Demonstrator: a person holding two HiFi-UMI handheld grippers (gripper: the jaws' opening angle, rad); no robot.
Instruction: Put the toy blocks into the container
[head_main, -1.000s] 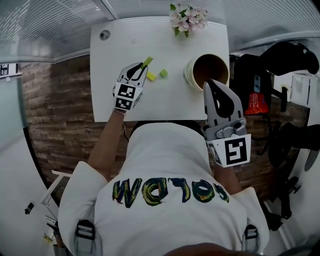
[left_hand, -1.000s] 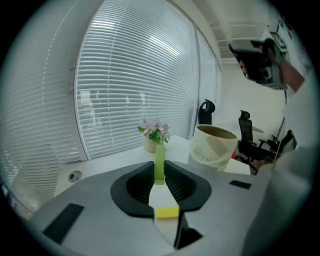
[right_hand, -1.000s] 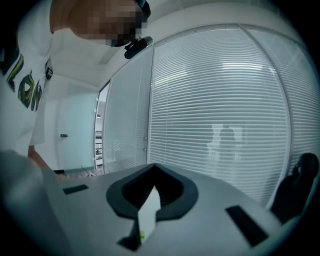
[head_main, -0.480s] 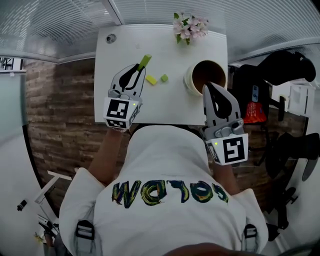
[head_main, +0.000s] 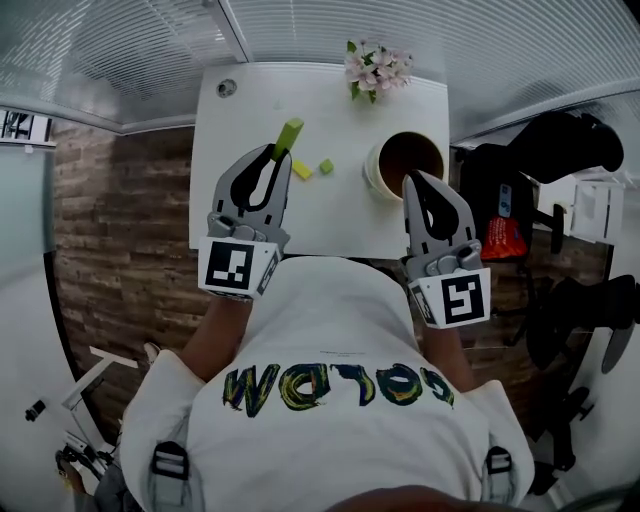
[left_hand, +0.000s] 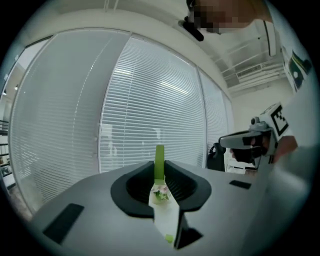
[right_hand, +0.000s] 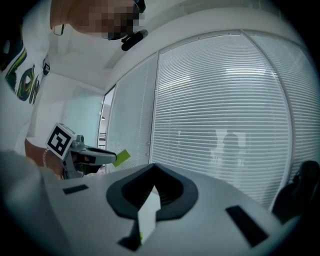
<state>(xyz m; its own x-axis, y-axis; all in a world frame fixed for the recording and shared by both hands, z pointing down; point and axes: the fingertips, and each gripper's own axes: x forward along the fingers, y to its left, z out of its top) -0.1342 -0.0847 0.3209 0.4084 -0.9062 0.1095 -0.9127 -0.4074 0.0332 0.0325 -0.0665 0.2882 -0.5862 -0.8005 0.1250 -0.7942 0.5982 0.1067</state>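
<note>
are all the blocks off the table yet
No, a yellow block and a small green block lie on the white table, left of the container.

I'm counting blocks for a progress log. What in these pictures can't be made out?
Inside the container, head view: dark, and the right gripper overlaps its rim; its contents are unseen.
Near edge of the table, head view: partly behind the left gripper and the person's shirt.
Round item at the table's corner, head view: too small.
</note>
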